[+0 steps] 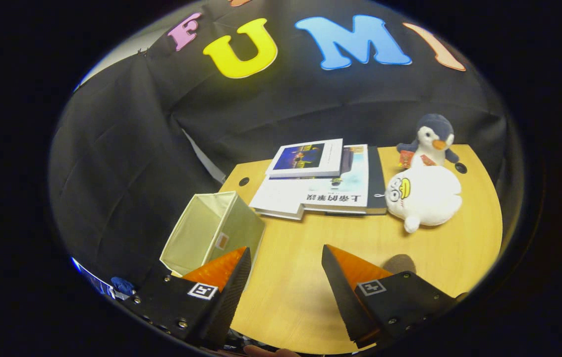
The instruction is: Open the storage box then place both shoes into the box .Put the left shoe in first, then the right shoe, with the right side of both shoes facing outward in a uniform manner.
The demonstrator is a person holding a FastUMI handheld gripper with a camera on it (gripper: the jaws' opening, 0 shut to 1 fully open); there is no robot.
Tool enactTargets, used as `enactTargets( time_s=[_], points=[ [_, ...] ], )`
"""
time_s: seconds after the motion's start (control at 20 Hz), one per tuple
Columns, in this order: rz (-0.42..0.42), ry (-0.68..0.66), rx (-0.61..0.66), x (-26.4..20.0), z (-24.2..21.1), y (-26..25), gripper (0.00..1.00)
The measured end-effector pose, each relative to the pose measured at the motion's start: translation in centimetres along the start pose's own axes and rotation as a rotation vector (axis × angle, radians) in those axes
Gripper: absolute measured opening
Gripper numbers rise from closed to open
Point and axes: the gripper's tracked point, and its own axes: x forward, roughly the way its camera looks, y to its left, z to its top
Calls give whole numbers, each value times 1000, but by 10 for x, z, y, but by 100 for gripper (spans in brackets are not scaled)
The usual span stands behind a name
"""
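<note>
Here the claw [286, 255] hangs above the wooden desk [310, 297] with its two fingers spread wide, nothing between them but bare desk top. The storage box [211, 233], a pale fabric cube with an open top and a small tag on its near side, stands at the desk's edge at about ten o'clock from the claw; the tip of the left finger [229, 277] overlaps the box's near lower corner in the view, though whether it touches the fabric cannot be told. The right finger [345, 282] is well apart from the box, over open desk. The inside of the box that shows is plain lining; its floor is hidden by the near wall. Beyond the fingers, at about twelve o'clock, lies a stack of books [320, 191], a smaller book [306, 158] with a dark picture on its cover resting on top of larger white ones. At about one o'clock from the claw a white plush toy [424, 196] with a yellow bill lies on the desk just beside the books, and behind it, near the desk's far edge, a grey and white plush penguin [432, 139] sits upright against the black cloth wall [281, 104]. A small round shadow falls on the desk just ahead of the right finger.
</note>
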Motion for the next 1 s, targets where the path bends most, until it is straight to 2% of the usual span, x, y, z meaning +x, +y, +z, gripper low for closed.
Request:
enactTargets(
  time_s=[0.55, 0.95, 1.0],
  points=[
    [-158, 16, 121, -34, -45, -116, 87],
    [-229, 119, 181, -49, -97, -175, 87],
    [-234, 139, 196, -49, -105, -180, 83]
  ],
)
